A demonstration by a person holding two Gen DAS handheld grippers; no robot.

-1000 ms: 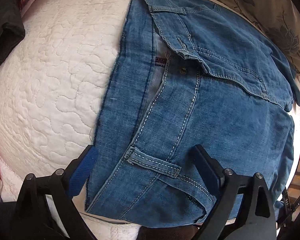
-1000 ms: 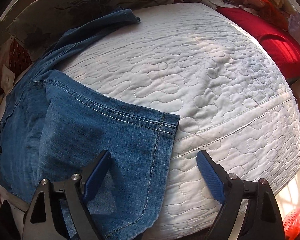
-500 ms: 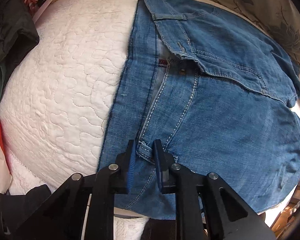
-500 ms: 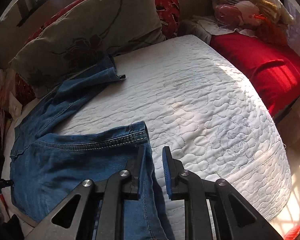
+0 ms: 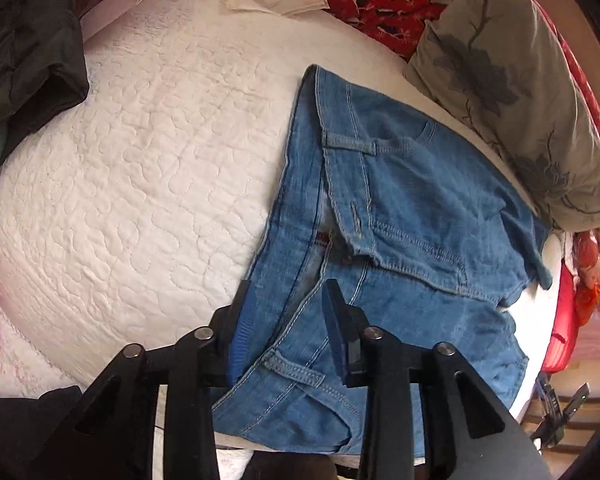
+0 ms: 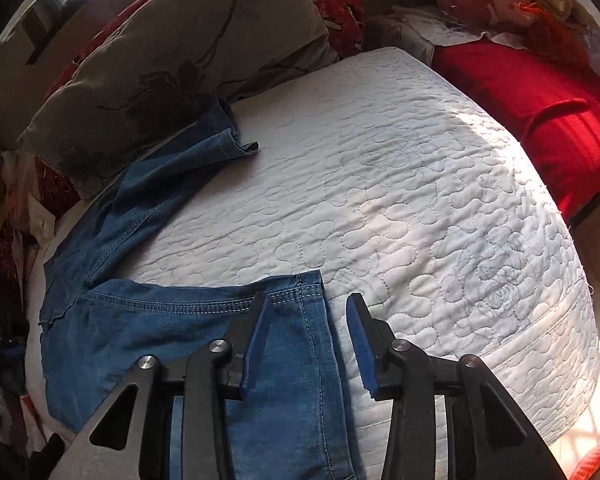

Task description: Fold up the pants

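A: Pants first — we had the blue denim pair lying on the white quilted mattress, waistband end under our left gripper, one leg end under our right gripper.

B: And the left tool? How wide did we have it?

A: Partway apart, and its jaws were opening as we watched. The waistband, with its belt loop, sat in the gap below the blue pads, but we saw no pad pressing on the denim. Released, we'd call it.

B: Same story on the right?

A: Much the same. Jaws partway apart and opening. The hem of the nearer leg lay between and under the fingers, with the left-hand pad over the cloth and the other pad over bare quilt. Nothing clenched there either; the fabric lay flat on the mattress.

B: Whether that left-hand pad brushed the denim?

A: We couldn't tell from that angle.

B: And the rest of the garment?

A: The other leg ran away from us toward the grey-green flowered pillow, its cuff crumpled just beside the pillow's edge. In the left view the fly stood open, the seat spread across the mattress's right side, close to that same pillow. A red cushion lay past the mattress's far corner, and dark clothing sat at the top left.
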